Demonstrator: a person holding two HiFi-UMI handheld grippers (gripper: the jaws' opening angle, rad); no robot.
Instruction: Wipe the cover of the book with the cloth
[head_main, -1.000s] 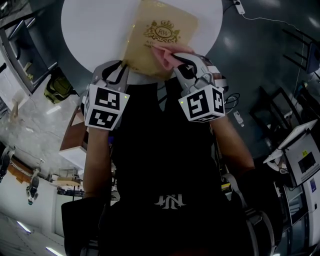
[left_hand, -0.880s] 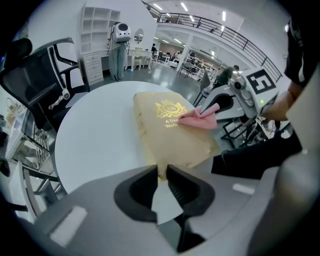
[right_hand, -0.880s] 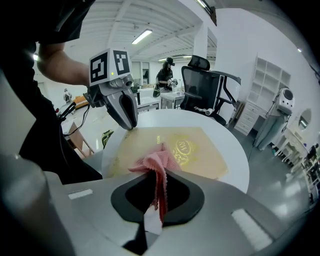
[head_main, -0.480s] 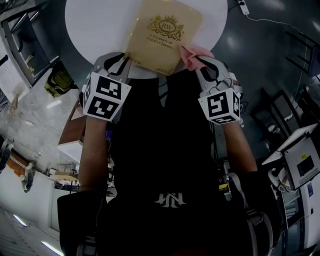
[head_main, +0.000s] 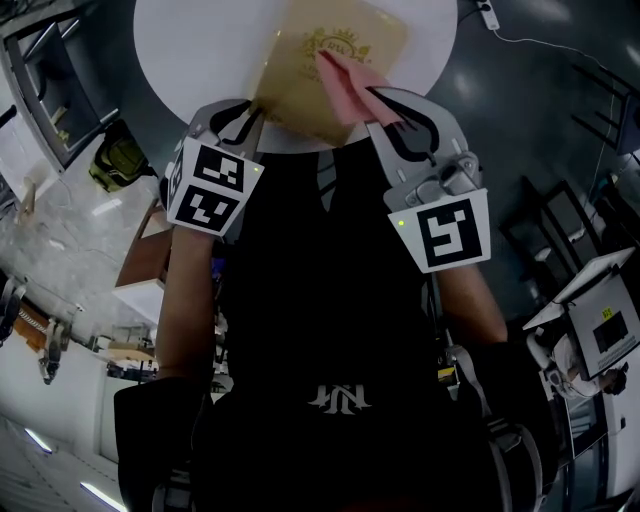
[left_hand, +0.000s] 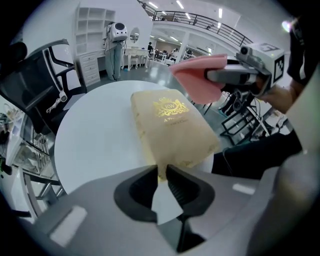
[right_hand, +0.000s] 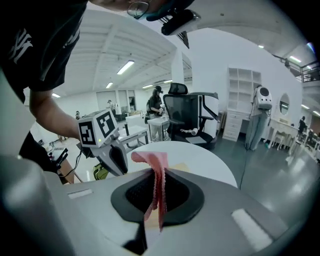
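At the left of the head view, the left gripper (head_main: 250, 128) is seen closed on the near corner of the book (head_main: 300, 90). In the left gripper view the corner is pinched between the jaws (left_hand: 161, 176), with no gap visible. This grip is judged to be an anchor, so that the book is held steady against the sideways drag of wiping.

The book itself is laid flat on the round white surface (head_main: 190, 50), roughly central. Its pale gold cover (left_hand: 175, 137) is turned upward and its near edge is brought to the surface's rim, where it can be reached by both grippers. The gilt emblem (left_hand: 170, 106) is exposed, and the whole face is left free for the cloth.

To the right, the pink cloth (head_main: 345, 85) is clamped in the right gripper (head_main: 388, 108). In the right gripper view a folded strip of it (right_hand: 156, 175) is seen squeezed between the closed jaws, with a loose end projecting past the tips. From the left gripper view the cloth (left_hand: 200, 77) is seen raised above the far right part of the book, apart from the cover and not pressed on it. A stroke is therefore not being made at this instant. The cloth is judged to be lifted clear so that it can be set down again at a fresh spot.
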